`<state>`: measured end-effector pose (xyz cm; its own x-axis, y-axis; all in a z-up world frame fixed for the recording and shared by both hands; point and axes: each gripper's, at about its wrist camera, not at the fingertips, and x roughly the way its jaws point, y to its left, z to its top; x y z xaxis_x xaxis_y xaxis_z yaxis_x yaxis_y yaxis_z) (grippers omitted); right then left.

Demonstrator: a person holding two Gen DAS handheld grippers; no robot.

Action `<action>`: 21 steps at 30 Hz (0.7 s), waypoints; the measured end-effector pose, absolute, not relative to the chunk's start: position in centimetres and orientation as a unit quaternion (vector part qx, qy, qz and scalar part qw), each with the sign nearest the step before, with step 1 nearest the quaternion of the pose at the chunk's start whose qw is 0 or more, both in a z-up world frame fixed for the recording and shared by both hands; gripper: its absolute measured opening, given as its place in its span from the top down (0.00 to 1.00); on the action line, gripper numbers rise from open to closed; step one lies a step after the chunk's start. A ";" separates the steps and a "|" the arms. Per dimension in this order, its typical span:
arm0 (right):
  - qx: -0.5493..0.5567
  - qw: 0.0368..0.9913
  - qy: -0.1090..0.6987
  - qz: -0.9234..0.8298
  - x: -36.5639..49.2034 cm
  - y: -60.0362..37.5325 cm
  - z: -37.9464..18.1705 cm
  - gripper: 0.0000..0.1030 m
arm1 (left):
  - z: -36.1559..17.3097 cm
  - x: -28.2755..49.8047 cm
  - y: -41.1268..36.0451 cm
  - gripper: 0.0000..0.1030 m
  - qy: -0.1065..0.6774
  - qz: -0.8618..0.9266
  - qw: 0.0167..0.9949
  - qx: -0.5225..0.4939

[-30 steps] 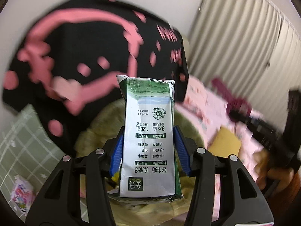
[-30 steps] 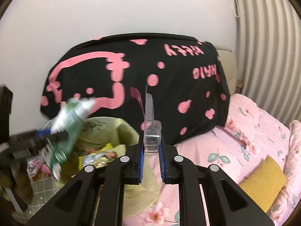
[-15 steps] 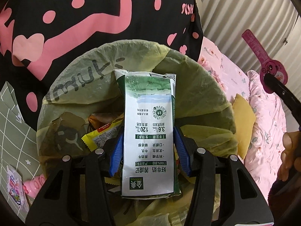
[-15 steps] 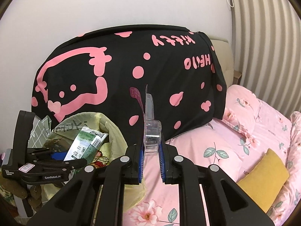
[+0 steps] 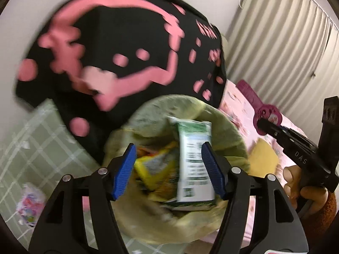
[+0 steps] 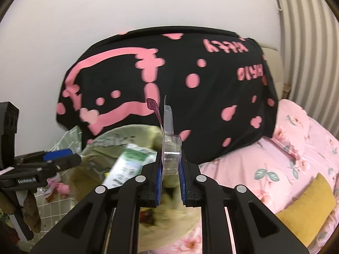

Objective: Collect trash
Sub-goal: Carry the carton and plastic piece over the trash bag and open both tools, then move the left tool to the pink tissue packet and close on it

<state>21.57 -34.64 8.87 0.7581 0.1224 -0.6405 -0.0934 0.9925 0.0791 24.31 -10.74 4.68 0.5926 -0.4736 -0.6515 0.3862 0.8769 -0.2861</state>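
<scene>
Opening over the bin, the left gripper has its blue pads spreading, and the carton sits between them but close to the right pad only, a clear gap on the left side, so it looks let go and dropping. The carton is a green and white milk box, upright, a bit tilted, low in the mouth of the bin, above a yellow wrapper already inside; the frame is blurred, so contact with the right pad can't be settled. It looks empty and light, thin card that dents easily, flat faces fairly slick; a pinch across the narrow faces near the middle would suit it, and it should fall clean if nothing snags. The right gripper is narrow and clamped on a clear blister pack, held edge-on and standing up from the pads, with a dark pink card strip at the back. That pack is stiff but springy thin plastic, very light, slippery, likely to twist or pop out if squeezed at the thin flange; the grip on the thicker bubble at the bottom seems the safer place. It is held just beside the bin, above the pink bedding. More litter lies on the green checked floor mat, left of the bin.
</scene>
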 end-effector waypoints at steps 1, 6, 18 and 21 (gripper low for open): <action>0.022 0.936 0.345 0.064 21.7 -34.0 8.7 0.86 | 4.7 24.0 -10.0 0.41 0.376 -0.233 0.895 -0.055; 0.027 0.926 0.364 0.098 22.5 -30.5 7.6 0.86 | 3.9 22.6 -4.6 0.41 0.376 -0.176 0.908 -0.059; 0.007 0.907 0.405 0.116 23.7 -24.6 5.2 0.86 | 1.1 19.0 7.6 0.41 0.397 -0.063 0.907 -0.124; -0.008 0.906 0.411 0.105 23.8 -24.0 4.7 0.86 | 1.0 18.4 9.5 0.41 0.394 -0.047 0.908 -0.133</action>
<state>23.78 -24.01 4.67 0.6404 0.1830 -0.7459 -0.1962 0.9780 0.0715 18.45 9.52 1.00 0.6849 -0.1905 -0.7033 -0.0184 0.9604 -0.2781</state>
